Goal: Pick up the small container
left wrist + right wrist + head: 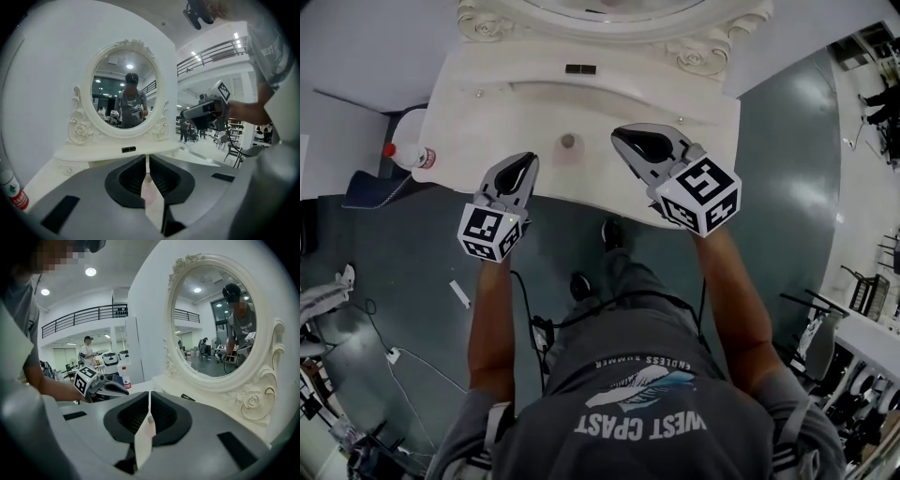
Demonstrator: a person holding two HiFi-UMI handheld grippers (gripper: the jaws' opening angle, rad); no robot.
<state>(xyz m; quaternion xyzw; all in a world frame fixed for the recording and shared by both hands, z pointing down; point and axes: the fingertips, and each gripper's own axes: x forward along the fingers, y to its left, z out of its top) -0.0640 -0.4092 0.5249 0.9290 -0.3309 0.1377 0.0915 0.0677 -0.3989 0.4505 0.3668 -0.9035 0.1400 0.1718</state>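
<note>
Left tool (529, 161), right tool (621, 136) closed, flanking small container (568, 142) near vanity (487, 112) front edge.

Looks like a large open indoor hall set up as a workspace: railed mezzanine (84, 315), ceiling spotlights (90, 272), glossy grey floor (787, 187) with loose cables (394, 358), chairs (233, 151), an ornate white vanity (487, 103) and oval mirror (124, 101) against a bare white partition (47, 70).
</note>
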